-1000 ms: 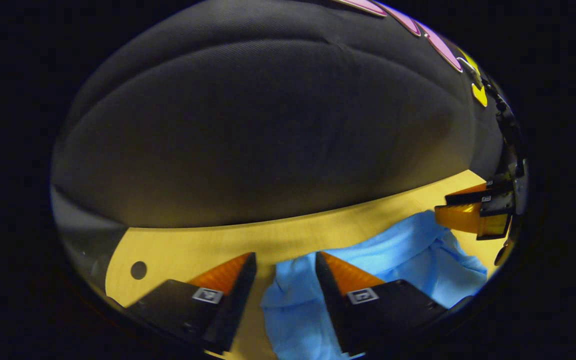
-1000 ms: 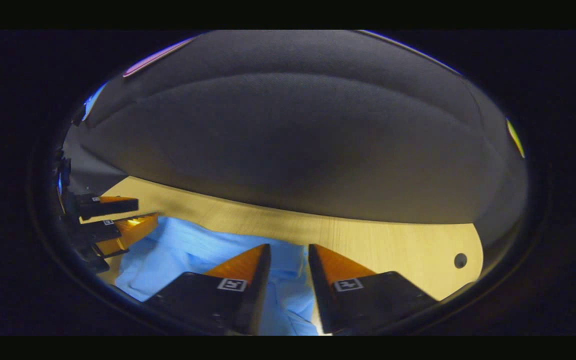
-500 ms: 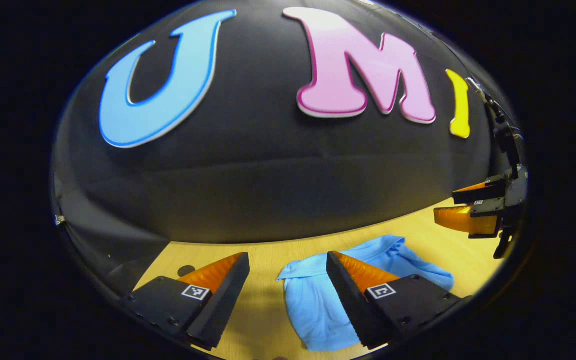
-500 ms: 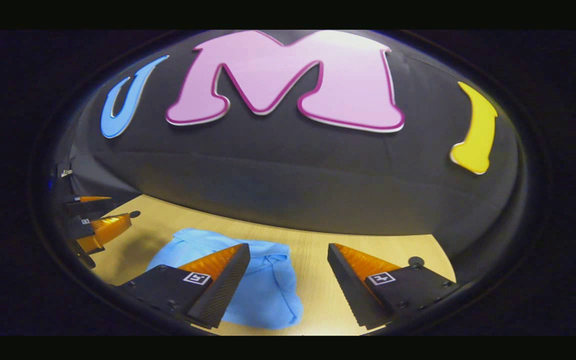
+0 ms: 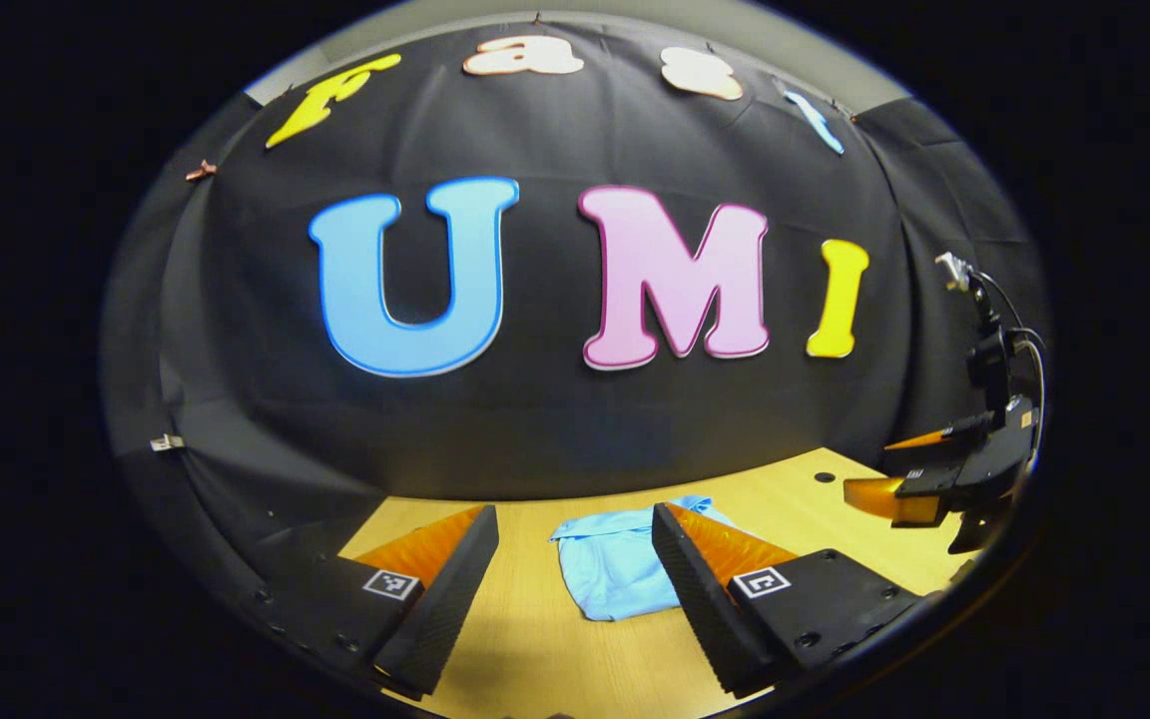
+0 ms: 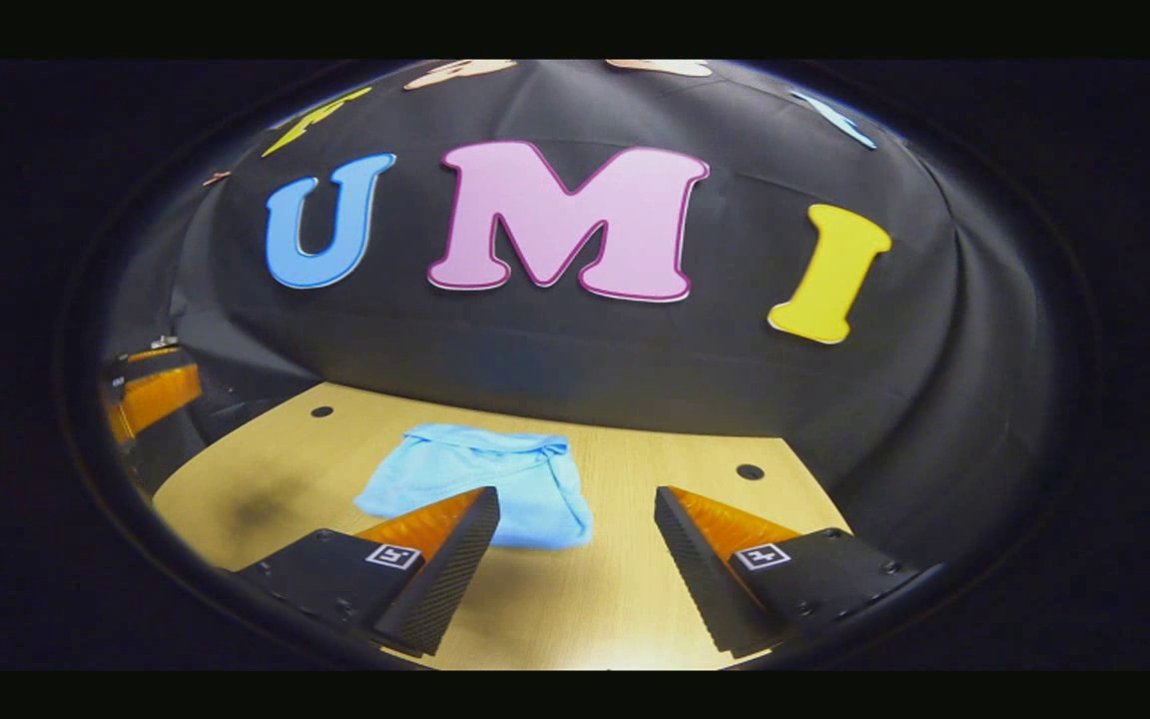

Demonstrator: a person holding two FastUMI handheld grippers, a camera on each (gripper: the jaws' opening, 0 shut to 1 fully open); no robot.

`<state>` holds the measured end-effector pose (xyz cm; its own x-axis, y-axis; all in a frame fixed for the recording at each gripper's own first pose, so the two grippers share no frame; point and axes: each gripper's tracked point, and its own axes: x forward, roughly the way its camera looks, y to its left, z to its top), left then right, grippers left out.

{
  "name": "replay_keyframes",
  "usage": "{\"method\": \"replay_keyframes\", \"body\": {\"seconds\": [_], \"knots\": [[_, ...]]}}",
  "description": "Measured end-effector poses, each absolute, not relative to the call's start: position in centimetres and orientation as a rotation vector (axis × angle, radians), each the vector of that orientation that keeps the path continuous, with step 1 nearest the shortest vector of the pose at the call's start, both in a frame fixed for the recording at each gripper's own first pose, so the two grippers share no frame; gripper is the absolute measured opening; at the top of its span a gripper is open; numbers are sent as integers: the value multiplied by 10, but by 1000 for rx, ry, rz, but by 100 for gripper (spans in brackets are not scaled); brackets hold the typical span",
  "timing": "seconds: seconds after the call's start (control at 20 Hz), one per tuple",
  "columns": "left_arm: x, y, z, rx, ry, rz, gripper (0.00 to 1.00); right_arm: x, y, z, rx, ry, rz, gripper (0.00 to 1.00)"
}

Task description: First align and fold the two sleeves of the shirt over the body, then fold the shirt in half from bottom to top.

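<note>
**A:** Start nearest you. Your left tongs stand wide apart with nothing between the fingers, only bare tabletop under them. Your right tongs are the same: spread wide, holding nothing, touching nothing.

**B:** And the shirt?

**A:** The shirt lies ahead of both tongs, flat on the tabletop, toward its far edge and roughly midway between the two side edges. It looks like a compact folded packet, so I judge the sleeve folds and the bottom-to-top fold are done, though you cannot check the layers from here.

**B:** Which hand is nearer if it needs a touch-up?

**A:** Hard to call. In the right gripper view the shirt sits ahead and a little to the left of the gap, its near edge just beyond your left-hand finger. In the left gripper view the shirt sits ahead and slightly right of the gap, partly behind the right-hand finger. So it lies between your two hands, clear of both. Its long axis seems to run across the tabletop, side to side, but the lens bends things too much to be sure.

**B:** Anything farther out?

**A:** In the left gripper view you can see the right tongs off at the right side, above the tabletop's right edge. Beyond the far edge hangs the booth's black cloth wall.
</note>
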<state>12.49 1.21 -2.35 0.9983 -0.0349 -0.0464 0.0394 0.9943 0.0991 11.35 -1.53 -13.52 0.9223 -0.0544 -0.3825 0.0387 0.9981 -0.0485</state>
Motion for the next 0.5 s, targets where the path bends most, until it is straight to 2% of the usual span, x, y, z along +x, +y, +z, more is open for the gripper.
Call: {"method": "replay_keyframes", "body": {"seconds": [0.25,0.45,0.5], "knots": [[15,-14,0,96,-3,-85,98,20,-6,-92,-29,331,-67,97],[-44,-33,-1,72,4,-112,98,-42,-1,-54,-14,240,-81,95],[-57,-36,-2,51,8,-114,98,-56,1,-46,-10,224,-81,97]]}}
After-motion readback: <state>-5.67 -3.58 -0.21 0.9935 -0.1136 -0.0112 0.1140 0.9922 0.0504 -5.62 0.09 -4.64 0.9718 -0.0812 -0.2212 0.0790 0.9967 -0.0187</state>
